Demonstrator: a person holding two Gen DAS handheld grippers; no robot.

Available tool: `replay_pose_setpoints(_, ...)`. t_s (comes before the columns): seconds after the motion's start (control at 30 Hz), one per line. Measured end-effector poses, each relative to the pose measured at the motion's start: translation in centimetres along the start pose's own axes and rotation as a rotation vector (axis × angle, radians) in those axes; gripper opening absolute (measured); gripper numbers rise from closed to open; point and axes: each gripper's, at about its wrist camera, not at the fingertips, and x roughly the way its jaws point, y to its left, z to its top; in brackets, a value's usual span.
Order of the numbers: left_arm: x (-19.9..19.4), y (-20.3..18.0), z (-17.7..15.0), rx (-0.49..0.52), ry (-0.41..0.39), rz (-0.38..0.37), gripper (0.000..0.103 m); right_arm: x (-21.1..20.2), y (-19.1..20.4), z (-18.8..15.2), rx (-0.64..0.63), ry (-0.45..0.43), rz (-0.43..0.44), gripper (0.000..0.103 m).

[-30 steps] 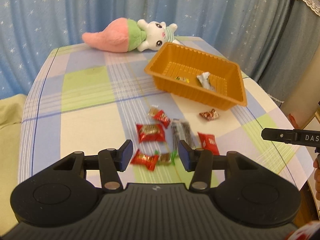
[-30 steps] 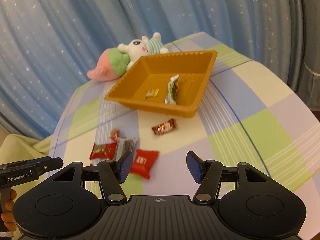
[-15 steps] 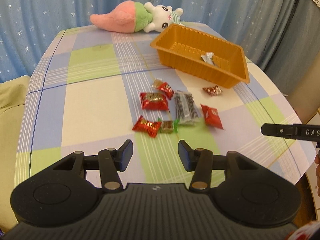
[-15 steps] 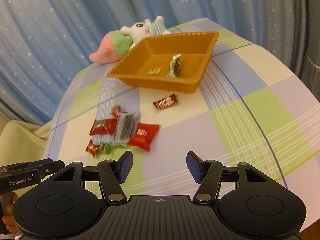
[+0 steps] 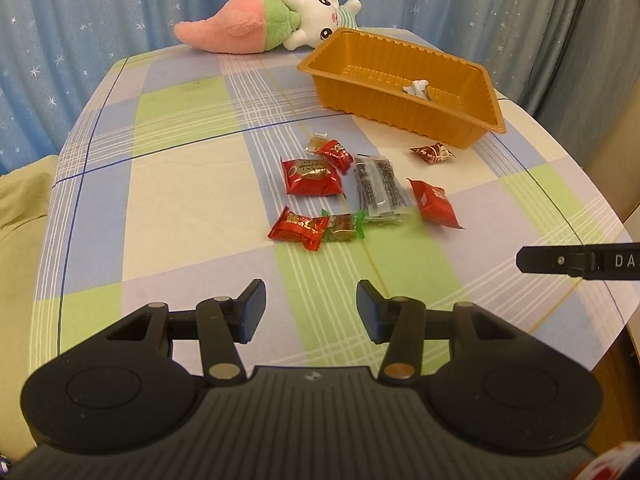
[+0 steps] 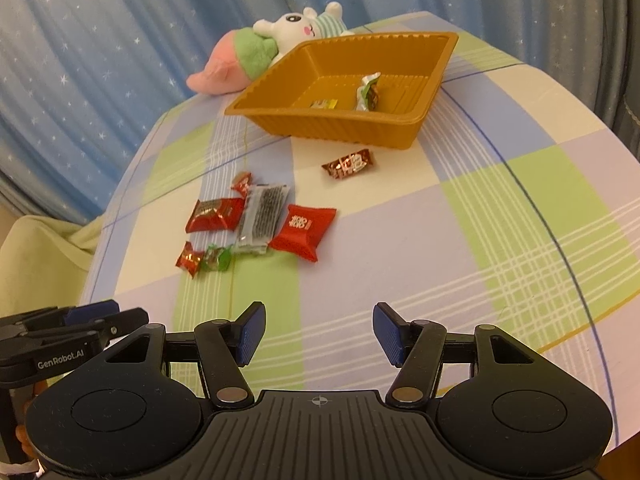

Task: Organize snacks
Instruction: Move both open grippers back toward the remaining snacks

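Both grippers have pulled back from the snack pile since a second ago; the left gripper [image 5: 310, 306], which hovered right over the red candy and green candy then, now hangs well short of them, and the right gripper [image 6: 319, 334] likewise sits farther from the orange tray [image 6: 280, 120]; both have their jaws apart with nothing between them.

Loose snacks lie on the checked tablecloth [image 5: 180, 200] in front of the tray: a twisted red candy [image 5: 298, 227] touching a green-wrapped candy [image 5: 343, 227], a red pillow packet [image 5: 311, 176], a small red candy [image 5: 334, 151], a clear dark-filled packet [image 5: 380, 188], a red square packet [image 6: 303, 227], and a brown candy [image 6: 349, 164] alone just beside the tray wall; two wrapped pieces already rest inside the tray, one silver-green wrapper [image 6: 368, 92] and one small yellow piece [image 6: 325, 103].

These likely weigh almost nothing; the wrappers look crinkly, slick and easily crushed, so pinching across the filled middle seems safer than the twisted ends; the nearest pieces lie ahead of the left gripper, slightly to its centre.
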Motion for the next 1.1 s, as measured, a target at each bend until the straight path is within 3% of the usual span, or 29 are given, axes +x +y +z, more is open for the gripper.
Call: replay_pose_setpoints(1.1, 8.2, 2.2, 3.9, 0.086, 0.014, 0.01, 0.046, 2.4, -1.5, 1.4, 0.115, 0.013, -0.089, 0.06)
